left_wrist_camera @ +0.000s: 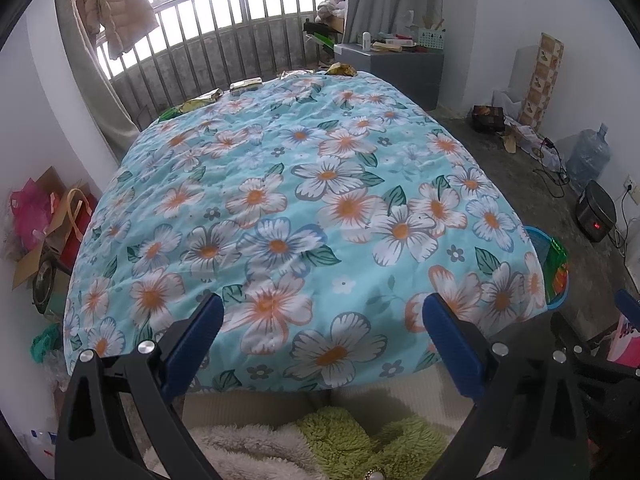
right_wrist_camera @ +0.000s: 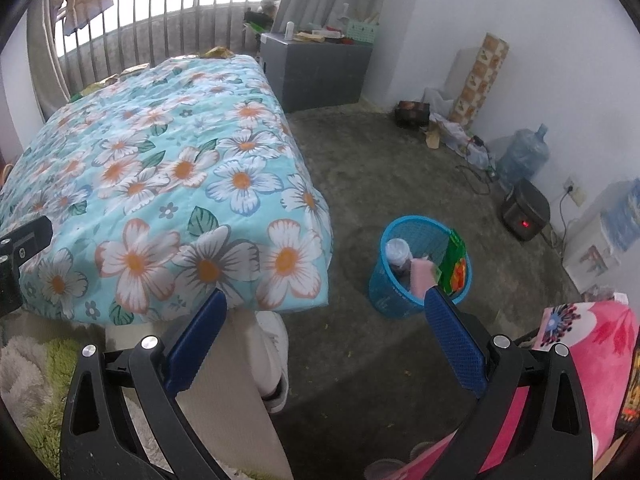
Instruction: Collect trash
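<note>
The blue mesh basket (right_wrist_camera: 420, 266) on the floor holds a plastic cup (right_wrist_camera: 398, 254), a pink pack (right_wrist_camera: 423, 276) and a green wrapper (right_wrist_camera: 454, 266); my left gripper (left_wrist_camera: 322, 322) and right gripper (right_wrist_camera: 326, 316) are both wide open and empty.

Bed (left_wrist_camera: 304, 184) with floral cover; beyond it a barred window (left_wrist_camera: 224, 12), grey cabinet (right_wrist_camera: 316, 72), white walls

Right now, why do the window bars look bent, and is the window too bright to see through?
Left wrist view: the fisheye lens bows the window bars, dark corners frame the picture, and the panes are blown out white. Right wrist view: same curving at the bars, glare at the window, while the blue basket stays evenly lit.
</note>
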